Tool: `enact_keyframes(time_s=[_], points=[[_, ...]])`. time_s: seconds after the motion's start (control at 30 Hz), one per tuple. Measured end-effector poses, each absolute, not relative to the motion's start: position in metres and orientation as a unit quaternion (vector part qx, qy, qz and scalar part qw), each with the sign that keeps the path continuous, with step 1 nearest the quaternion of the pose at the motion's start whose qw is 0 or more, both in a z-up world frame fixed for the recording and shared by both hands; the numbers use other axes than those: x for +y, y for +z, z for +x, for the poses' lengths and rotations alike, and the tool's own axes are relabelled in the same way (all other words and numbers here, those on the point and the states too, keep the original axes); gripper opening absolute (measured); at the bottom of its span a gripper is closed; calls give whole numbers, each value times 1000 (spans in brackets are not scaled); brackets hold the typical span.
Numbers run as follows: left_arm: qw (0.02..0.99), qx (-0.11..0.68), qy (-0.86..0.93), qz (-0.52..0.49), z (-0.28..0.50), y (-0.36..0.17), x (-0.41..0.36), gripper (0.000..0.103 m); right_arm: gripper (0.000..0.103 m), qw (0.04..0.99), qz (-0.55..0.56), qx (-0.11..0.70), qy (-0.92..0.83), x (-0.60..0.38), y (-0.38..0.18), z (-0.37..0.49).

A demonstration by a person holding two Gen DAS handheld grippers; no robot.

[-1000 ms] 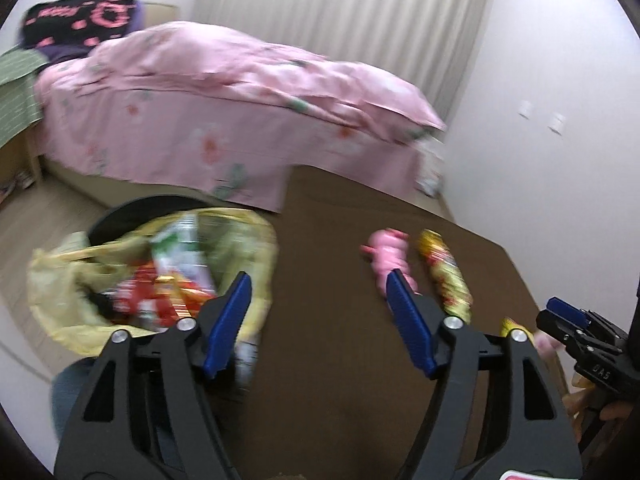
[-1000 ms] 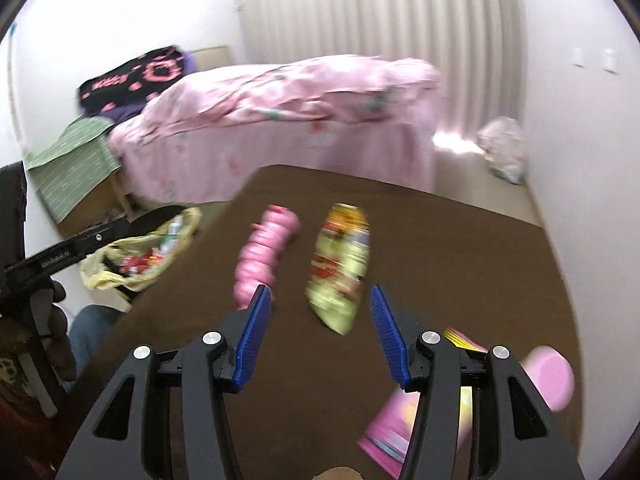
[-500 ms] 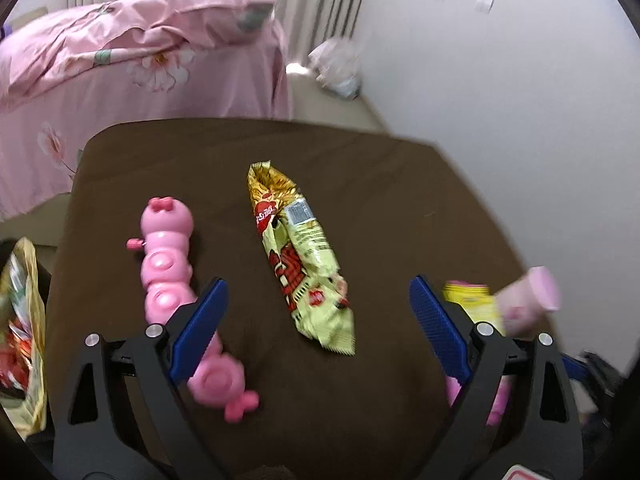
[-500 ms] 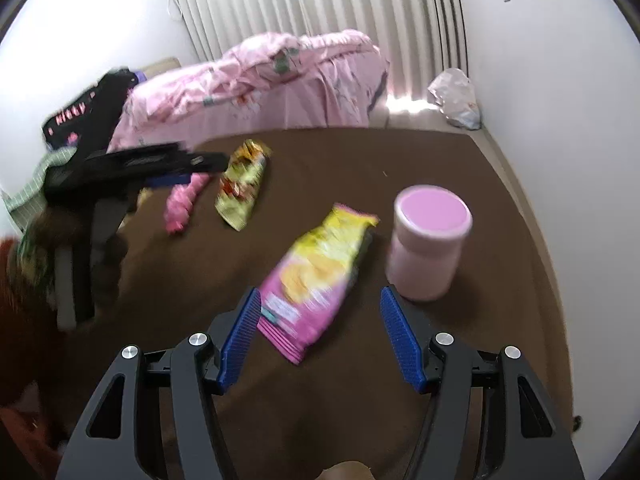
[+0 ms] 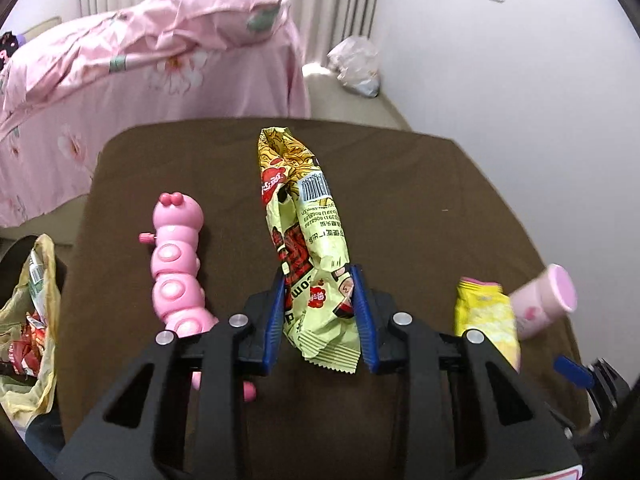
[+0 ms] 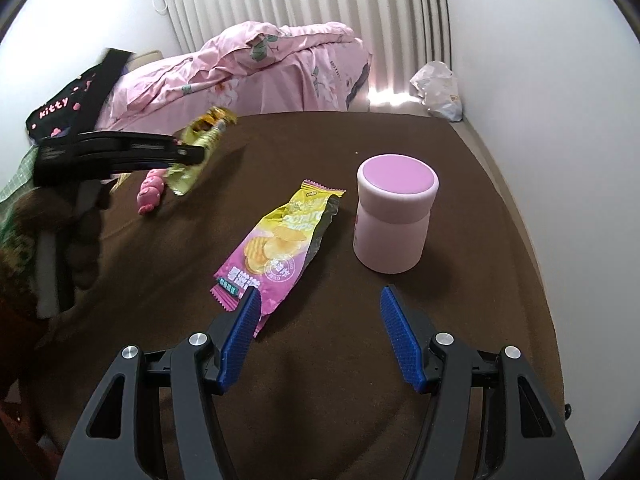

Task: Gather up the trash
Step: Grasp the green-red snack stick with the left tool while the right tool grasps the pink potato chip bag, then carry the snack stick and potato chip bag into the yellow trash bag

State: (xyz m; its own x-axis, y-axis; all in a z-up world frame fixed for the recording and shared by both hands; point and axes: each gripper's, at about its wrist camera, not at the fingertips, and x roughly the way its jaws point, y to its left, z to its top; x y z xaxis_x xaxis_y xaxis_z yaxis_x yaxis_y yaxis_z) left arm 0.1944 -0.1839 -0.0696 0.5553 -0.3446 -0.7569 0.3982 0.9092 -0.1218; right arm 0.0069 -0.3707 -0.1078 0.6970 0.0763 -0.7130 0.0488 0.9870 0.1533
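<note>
Left wrist view: left gripper (image 5: 320, 312) angled down over brown table (image 5: 420, 200), jaws closing on near end of green-yellow snack wrapper (image 5: 308, 240), blue pads already touching both its sides. Wrapper stretched away from camera along table's middle, barcode facing up. Pink caterpillar toy (image 5: 176, 268) lying just left of wrapper, parallel to it, apart from it. Yellow chip bag (image 5: 486, 316) and pink lidded jar (image 5: 544, 300) at right, close together. Yellow trash bag (image 5: 36, 320) with wrappers inside at far left, off table's edge. Pink-covered bed (image 5: 140, 60) beyond table. Right wrist view: right gripper (image 6: 320, 332) low over near part of table, jaws wide and empty, left pad overlapping near corner of pink-and-yellow chip bag (image 6: 276, 244); contact cannot be told. Pink jar (image 6: 394, 216) upright just right of that bag, ahead of right pad. Left gripper (image 6: 188, 156) seen side-on at far left, green wrapper (image 6: 200, 140) pinched at its tip, caterpillar toy (image 6: 150, 192) beneath it.
</note>
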Motion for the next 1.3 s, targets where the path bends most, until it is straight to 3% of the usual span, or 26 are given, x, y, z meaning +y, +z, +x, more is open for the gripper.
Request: enact_keyframes(time_s=[0.17,0.43,0.5,0.57,0.63,0.7,0.8,1.3], points=[[882,404,-241,26,153,-51,-166,30,59,920,74,384,5,-366,-99,8],[878,416,-236,23,110,-63,-136,31,58,895,177,408,18,-372,-110,27],[877,420,-233,12,107,-64,-128,31,49,887,194,418,15,-369,-116,32],[877,421,-230,2,107,-65,-121,31,45,881,206,426,21,-362,-122,38],[878,420,-230,-7,106,-65,-116,31,44,885,195,423,17,-353,-124,42],[878,420,-229,-12,105,-65,-114,31,30,888,187,419,17,-349,-125,46],[878,421,-227,-18,103,-66,-110,31,24,891,192,411,34,-348,-121,47],[912,356,-193,-60,82,-20,-46,31,21,940,60,318,111,-279,-24,37]])
